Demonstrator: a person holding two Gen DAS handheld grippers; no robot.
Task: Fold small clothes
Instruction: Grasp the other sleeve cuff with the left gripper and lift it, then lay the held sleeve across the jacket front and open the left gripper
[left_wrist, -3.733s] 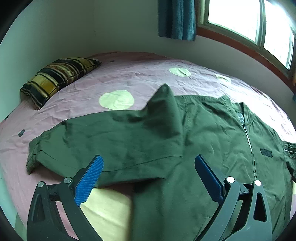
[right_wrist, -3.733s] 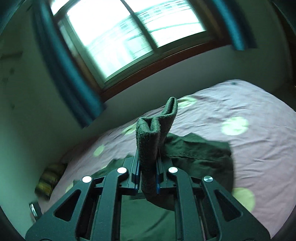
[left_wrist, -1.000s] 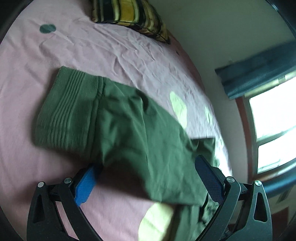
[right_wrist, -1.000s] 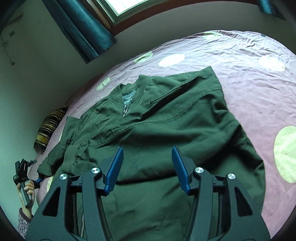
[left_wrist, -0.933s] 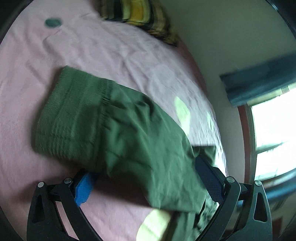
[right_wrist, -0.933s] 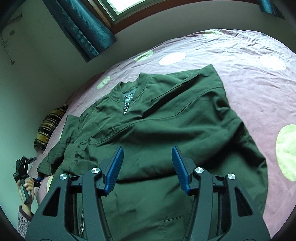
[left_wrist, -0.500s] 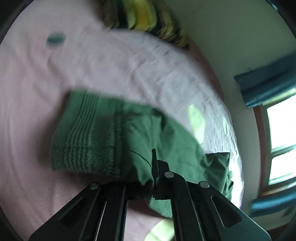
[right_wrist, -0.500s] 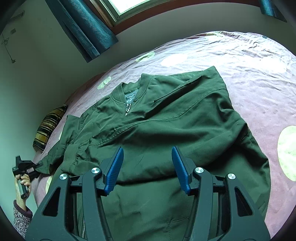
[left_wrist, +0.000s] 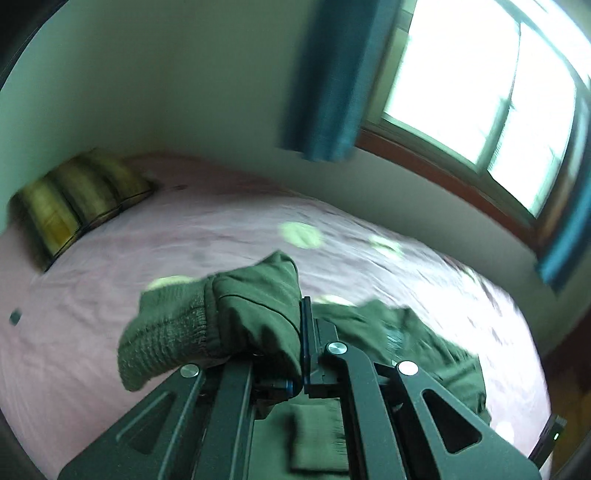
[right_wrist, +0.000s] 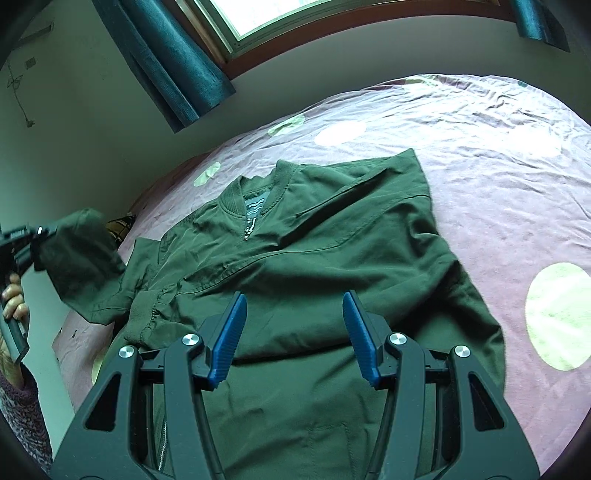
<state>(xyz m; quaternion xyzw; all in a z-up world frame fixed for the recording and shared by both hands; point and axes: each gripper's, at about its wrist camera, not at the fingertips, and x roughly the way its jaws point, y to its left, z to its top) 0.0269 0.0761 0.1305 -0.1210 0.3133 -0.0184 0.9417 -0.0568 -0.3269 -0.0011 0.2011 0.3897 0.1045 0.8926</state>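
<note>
A dark green zip jacket (right_wrist: 314, 266) lies front up on the pink bed, its right sleeve folded across the chest. My left gripper (left_wrist: 299, 332) is shut on the jacket's left sleeve (left_wrist: 221, 321) near the ribbed cuff and holds it lifted above the bed. In the right wrist view the same lifted sleeve (right_wrist: 77, 254) hangs at the far left from the left gripper (right_wrist: 35, 236). My right gripper (right_wrist: 293, 332) is open and empty, hovering over the jacket's lower body.
The bed sheet (right_wrist: 517, 155) is pink with pale green dots. A striped yellow pillow (left_wrist: 74, 199) lies at the head by the wall. A window with teal curtains (right_wrist: 173, 66) runs along the far side of the bed.
My left gripper has closed on the sleeve by its cuff and lifted it off the bed. The right gripper, which let go of the other sleeve earlier, has stayed open over the jacket.
</note>
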